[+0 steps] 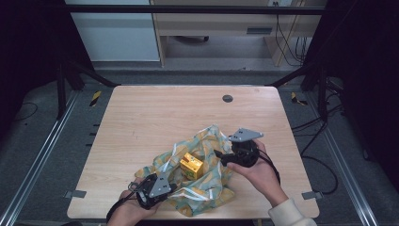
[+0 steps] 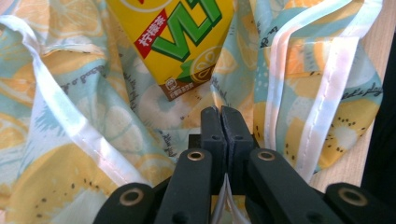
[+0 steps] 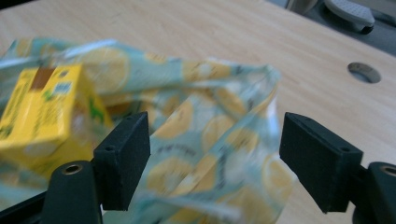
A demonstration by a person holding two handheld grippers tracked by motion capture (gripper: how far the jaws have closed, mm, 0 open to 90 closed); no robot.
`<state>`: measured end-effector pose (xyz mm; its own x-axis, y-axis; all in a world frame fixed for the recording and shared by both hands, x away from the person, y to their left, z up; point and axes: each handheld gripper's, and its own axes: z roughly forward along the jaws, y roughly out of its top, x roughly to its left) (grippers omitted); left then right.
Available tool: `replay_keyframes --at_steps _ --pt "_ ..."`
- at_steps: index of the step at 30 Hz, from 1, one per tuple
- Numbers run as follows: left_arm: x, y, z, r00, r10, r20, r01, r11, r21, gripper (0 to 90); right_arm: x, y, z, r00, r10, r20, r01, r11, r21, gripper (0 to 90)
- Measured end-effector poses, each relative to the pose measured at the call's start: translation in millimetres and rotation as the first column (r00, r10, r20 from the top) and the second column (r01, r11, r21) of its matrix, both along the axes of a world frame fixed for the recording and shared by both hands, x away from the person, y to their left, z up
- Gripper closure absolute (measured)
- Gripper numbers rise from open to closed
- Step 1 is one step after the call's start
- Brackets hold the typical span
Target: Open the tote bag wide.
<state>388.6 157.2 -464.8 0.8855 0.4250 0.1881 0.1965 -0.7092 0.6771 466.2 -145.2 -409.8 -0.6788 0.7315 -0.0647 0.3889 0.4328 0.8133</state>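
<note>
A yellow drink carton stands in the middle of a crumpled lemon-print cloth bag near the table's front edge. My left gripper lies at the bag's near left edge. In the left gripper view its jaws are shut, a pale strip of the bag's fabric is pinched low between them, and the carton stands just beyond. My right gripper hovers at the bag's right side. Its jaws stand wide apart, and the blurred cloth and carton lie beyond them.
The wooden table has a round cable hole at the back right, also visible in the right gripper view. Dark frame posts stand at both sides. Bare wood stretches behind the bag.
</note>
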Motion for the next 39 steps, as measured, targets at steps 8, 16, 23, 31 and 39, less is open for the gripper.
replay_keyframes --at_steps 8,16,23,31,39 --pt "-0.7 -3.5 -3.0 0.9999 -0.013 -0.004 0.013 0.9998 0.014 89.0 -26.4 -10.3 -32.4 0.9973 -0.007 -0.074 0.004 0.999 -0.039 29.1" --pt "-1.0 -5.7 -4.8 0.9999 -0.017 0.002 0.017 0.9997 0.014 89.0 -33.4 -7.5 -48.5 0.9908 0.058 -0.122 -0.061 0.998 -0.021 63.3" --pt "-1.2 -5.6 -5.1 0.9998 -0.019 0.003 0.019 0.9997 0.016 89.0 -36.9 -6.1 -55.3 0.9861 0.09 -0.139 -0.096 0.995 -0.037 88.5" --pt "-1.3 -7.6 -9.8 0.9992 -0.039 -0.01 0.039 0.9971 0.065 89.0 -45.1 -14.2 -63.7 0.9826 0.084 -0.166 -0.095 0.994 -0.063 89.4" --pt "0.1 -7.7 -14.0 0.9989 -0.037 -0.027 0.039 0.9949 0.093 89.0 -43.4 -16.3 -67.8 0.98 0.073 -0.185 -0.088 0.993 -0.079 90.0"
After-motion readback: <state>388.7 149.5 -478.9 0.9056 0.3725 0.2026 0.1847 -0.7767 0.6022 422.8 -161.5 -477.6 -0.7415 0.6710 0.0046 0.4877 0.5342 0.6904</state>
